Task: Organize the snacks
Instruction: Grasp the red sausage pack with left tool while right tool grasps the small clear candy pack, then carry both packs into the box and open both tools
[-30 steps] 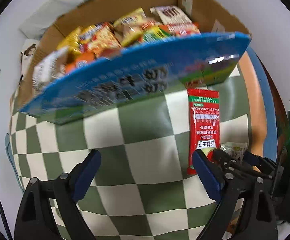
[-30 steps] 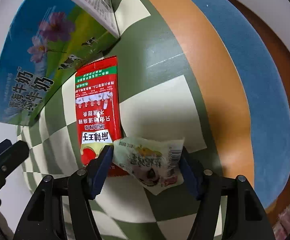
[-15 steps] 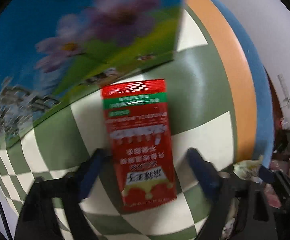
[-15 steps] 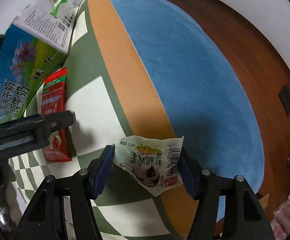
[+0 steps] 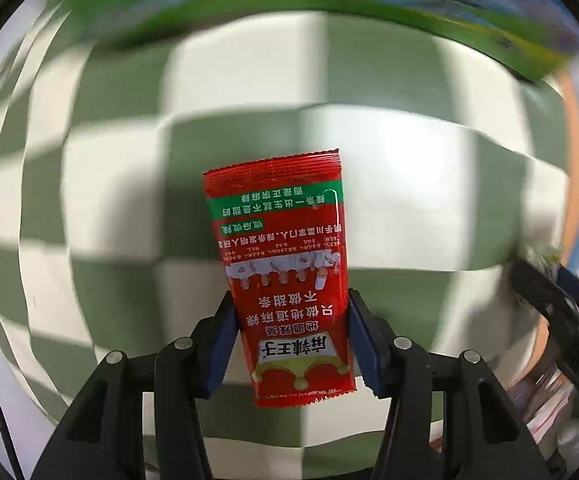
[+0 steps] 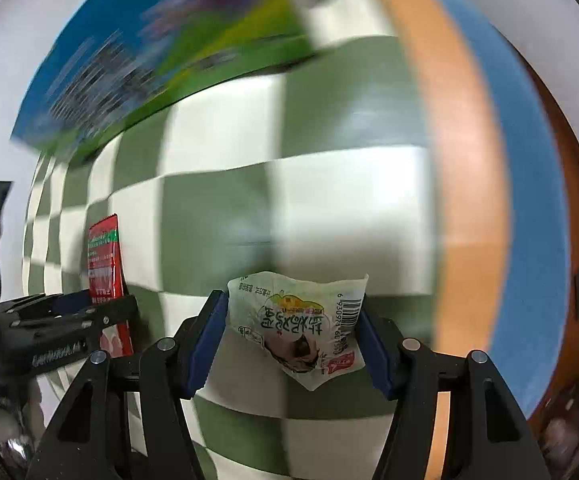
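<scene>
Two tongs: one in each hand, both pointing down over a green-and-white checkered surface (image 5: 121, 184).
Left tongs (image 5: 289, 344): jaws have just been closing; the blue pads (image 5: 220, 344) now sit against both long edges of a red snack packet (image 5: 285, 280), clenched on it.
Red snack packet: tall narrow sachet, green band near its far end, white print, gold crown motif at the near end; it runs lengthwise between the pads and reaches out beyond the fingertips over the checkered surface. Whether it is lifted clear of the surface cannot be told. In the right wrist view it shows at the far left (image 6: 103, 256), with the left tongs' black frame across its lower part.
Right tongs (image 6: 291, 336): clenched on a pale snack packet (image 6: 297, 328), pads touching its left and right edges.
Pale snack packet: whitish, crumpled wrapper, barcode on its right side, dark pictured item at centre, small red label near the lower corner; held above the checkered surface.
Surface border: orange band (image 6: 465, 160), then blue band (image 6: 529, 152), along the right side.
Carton (image 6: 161, 52): blue and green printed box, blurred, at the far edge of the surface, well apart from both packets.
</scene>
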A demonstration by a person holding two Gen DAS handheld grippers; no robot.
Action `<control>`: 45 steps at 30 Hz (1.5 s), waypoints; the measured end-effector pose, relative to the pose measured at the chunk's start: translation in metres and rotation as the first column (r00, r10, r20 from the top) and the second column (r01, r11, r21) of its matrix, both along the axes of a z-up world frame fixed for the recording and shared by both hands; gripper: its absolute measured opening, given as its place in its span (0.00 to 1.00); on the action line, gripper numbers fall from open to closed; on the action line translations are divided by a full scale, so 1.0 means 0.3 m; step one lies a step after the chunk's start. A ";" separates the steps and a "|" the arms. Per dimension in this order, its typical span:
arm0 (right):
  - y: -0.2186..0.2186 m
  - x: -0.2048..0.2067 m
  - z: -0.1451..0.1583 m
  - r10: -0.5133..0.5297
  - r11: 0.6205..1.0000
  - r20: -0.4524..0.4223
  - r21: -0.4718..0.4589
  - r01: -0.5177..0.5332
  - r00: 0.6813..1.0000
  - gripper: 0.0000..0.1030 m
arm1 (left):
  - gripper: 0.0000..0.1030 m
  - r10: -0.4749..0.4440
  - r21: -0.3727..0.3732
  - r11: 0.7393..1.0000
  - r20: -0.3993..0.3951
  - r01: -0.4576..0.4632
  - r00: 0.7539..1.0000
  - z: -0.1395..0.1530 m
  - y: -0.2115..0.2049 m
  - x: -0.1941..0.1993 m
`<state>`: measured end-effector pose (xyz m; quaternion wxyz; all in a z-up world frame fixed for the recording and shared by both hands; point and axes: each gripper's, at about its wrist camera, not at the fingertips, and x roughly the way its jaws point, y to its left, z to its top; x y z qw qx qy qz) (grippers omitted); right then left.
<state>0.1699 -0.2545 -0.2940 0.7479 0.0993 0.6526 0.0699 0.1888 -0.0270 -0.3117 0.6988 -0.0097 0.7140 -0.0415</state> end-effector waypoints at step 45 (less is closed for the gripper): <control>0.076 0.312 0.545 0.001 0.988 0.301 0.150 -0.048 0.954 0.63 | 0.45 -0.131 -0.167 0.964 0.381 0.208 0.915 0.678 -0.106 0.352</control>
